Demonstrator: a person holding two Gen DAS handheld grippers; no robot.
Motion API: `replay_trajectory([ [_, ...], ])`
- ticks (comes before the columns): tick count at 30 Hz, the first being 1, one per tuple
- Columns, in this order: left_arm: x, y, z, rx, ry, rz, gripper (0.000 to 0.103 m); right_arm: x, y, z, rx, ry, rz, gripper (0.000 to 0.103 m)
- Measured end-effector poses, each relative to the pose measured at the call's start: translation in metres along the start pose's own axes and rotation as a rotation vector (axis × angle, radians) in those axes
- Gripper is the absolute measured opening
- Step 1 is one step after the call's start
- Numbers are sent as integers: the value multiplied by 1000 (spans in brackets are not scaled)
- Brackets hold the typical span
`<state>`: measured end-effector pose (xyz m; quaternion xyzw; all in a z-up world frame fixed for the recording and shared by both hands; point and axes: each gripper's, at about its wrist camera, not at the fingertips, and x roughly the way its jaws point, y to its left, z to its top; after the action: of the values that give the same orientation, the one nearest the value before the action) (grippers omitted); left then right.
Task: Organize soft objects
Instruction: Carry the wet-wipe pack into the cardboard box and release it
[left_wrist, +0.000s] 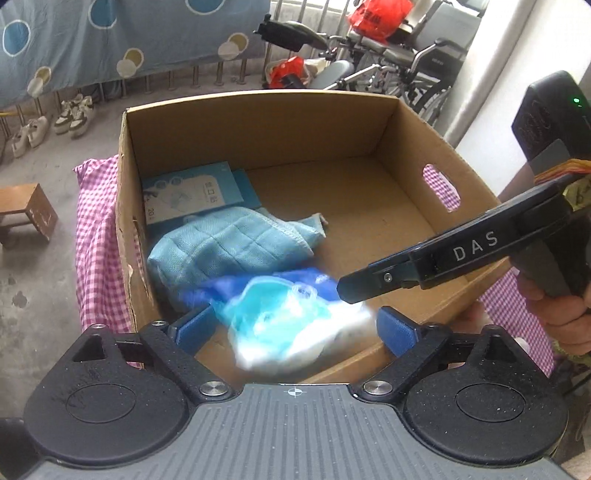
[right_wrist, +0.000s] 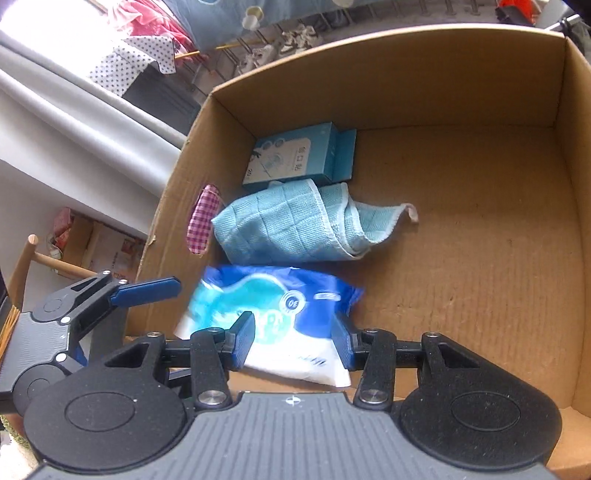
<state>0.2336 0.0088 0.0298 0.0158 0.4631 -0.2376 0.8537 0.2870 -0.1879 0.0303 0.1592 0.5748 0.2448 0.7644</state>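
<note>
Box (right_wrist: 388, 74) holding carton (right_wrist: 295, 155), cloth (right_wrist: 288, 225) and wipes pack (right_wrist: 280, 302); right gripper (right_wrist: 293, 341) jaws pinch the pack, left gripper (left_wrist: 291, 332) jaws spread wide around it.

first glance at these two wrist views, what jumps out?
The big cardboard box, with three things lined along one wall: a blue and white soft pack nearest, a folded light-blue cloth behind it, and a small blue carton in the far corner. The right gripper has the pack between its fingers; whether they press it is unclear. The left gripper stands open just beside it.
</note>
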Motion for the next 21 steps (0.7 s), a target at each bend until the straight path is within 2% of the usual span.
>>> replay_trajectory([
  [4, -17, 3, -2, 7, -50, -4, 99, -1, -3, 6, 4, 15, -15, 50],
  [7, -31, 8, -5, -22, -93, -3, 100, 0, -3, 13, 20, 31, -30, 58],
  [13, -61, 20, -26, -88, -175, -7, 102, 27, -1, 22, 55, 175, -50, 70],
  [18, -69, 33, -55, -165, -176, -11, 102, 64, 3, 31, 94, 289, -53, 70],
  [21, -68, 41, -71, -222, -164, 0, 102, 74, 7, 33, 131, 298, -40, 78],
])
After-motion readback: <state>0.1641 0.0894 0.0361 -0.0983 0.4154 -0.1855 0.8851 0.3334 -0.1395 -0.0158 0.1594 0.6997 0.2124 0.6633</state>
